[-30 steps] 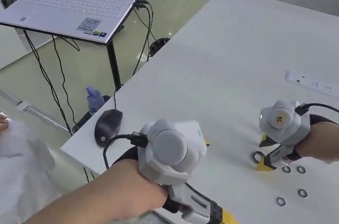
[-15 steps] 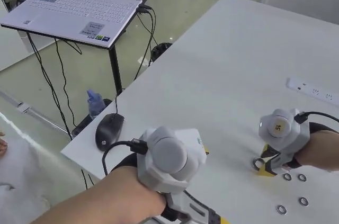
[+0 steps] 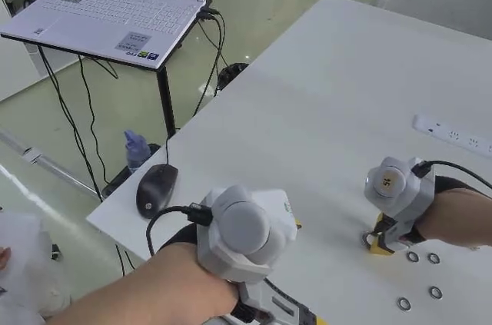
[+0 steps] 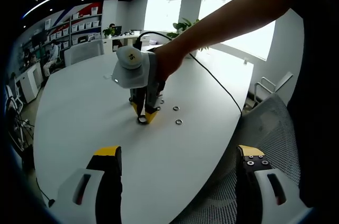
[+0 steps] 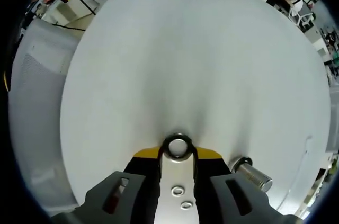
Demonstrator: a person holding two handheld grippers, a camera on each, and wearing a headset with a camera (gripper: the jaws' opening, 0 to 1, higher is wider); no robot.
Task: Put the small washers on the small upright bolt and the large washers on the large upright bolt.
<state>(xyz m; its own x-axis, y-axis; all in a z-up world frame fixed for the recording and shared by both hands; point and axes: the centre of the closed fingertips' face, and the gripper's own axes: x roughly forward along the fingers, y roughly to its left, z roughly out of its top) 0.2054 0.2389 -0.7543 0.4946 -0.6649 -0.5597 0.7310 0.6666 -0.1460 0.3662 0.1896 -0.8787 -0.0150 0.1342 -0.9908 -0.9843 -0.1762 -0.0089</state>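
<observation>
The right gripper (image 5: 177, 156) pinches a large silver metal ring washer (image 5: 177, 137) flat between its narrow yellow-tipped jaws, low over the white table (image 5: 185, 49). A stubby silver metal bolt (image 5: 251, 175) stands just beside the right-hand jaw. To seat the ring well, the person likely needs to hold it level, lift it above the bolt's top, centre the hole, and release only once it has caught. Small silver washers (image 5: 177, 189) lie under the jaws and are easily swept. The left gripper (image 4: 178, 152) hangs wide open, well apart.
</observation>
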